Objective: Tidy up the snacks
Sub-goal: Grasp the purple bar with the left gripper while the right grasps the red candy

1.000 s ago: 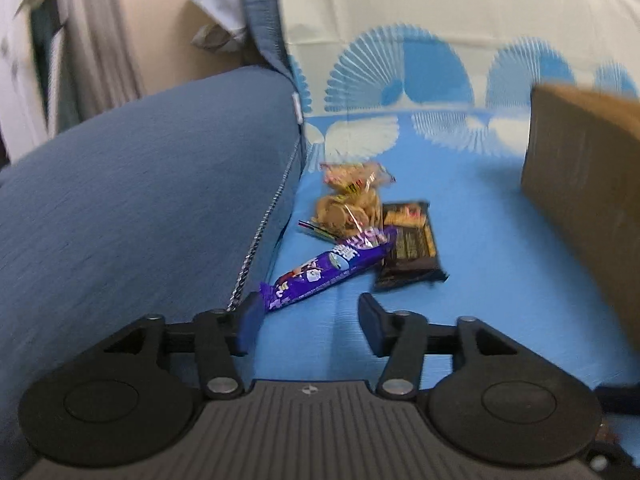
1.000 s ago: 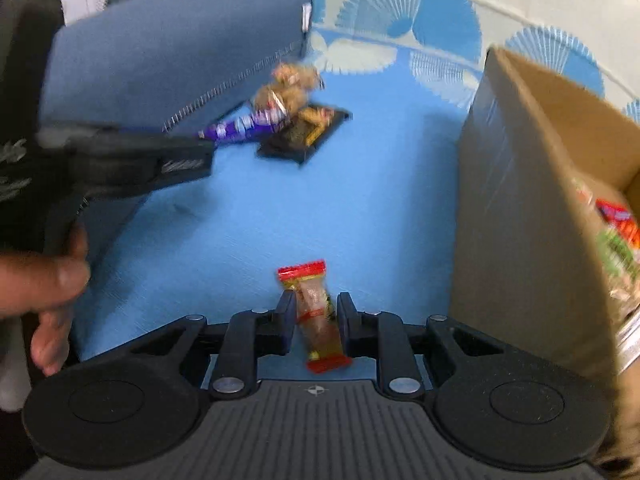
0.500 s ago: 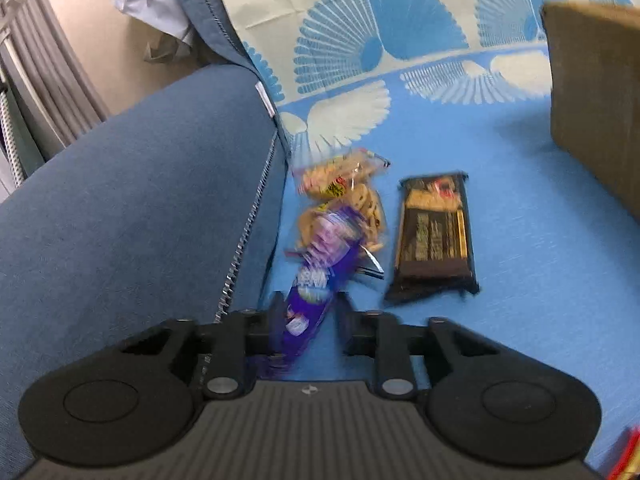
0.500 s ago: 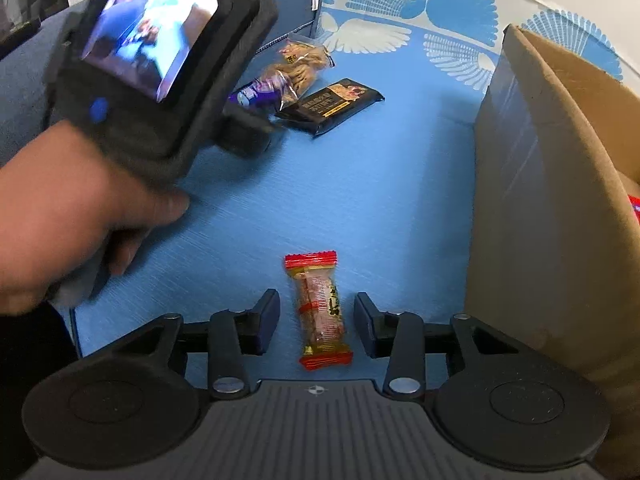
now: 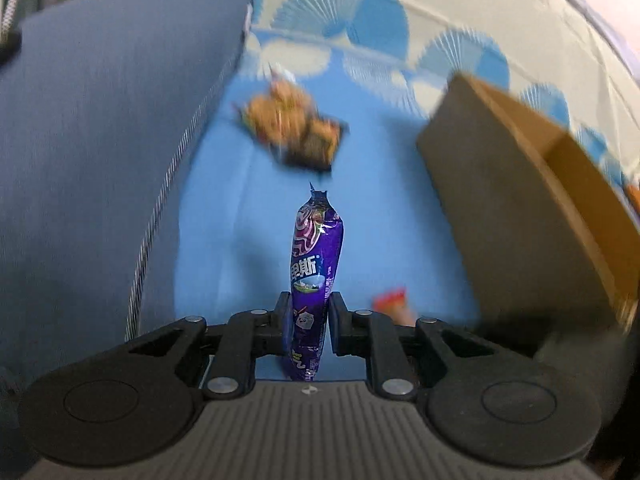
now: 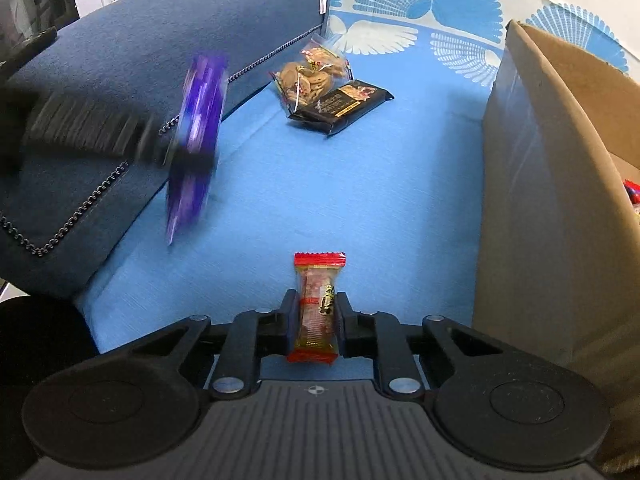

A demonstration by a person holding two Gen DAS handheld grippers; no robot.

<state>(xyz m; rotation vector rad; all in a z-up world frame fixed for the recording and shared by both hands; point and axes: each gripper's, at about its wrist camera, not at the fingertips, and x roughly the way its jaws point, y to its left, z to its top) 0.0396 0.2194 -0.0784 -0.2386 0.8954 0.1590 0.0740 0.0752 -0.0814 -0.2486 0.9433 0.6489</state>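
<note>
Blue patterned bedding (image 6: 360, 184) is serving as the work surface. Left gripper (image 5: 306, 322) is clamping a purple snack stick (image 5: 314, 264) aloft; right gripper (image 6: 318, 320), jaws just closing, is pinching a red-ended candy (image 6: 318, 304). Next, judging: carrying both into the cardboard box (image 6: 560, 200).

The left gripper (image 5: 306, 322) was clamped on a purple snack packet (image 5: 314, 264) jutting forward past its fingertips, while the right gripper (image 6: 318, 320), jaws just closing, pinched a red-ended candy (image 6: 318, 304).
</note>
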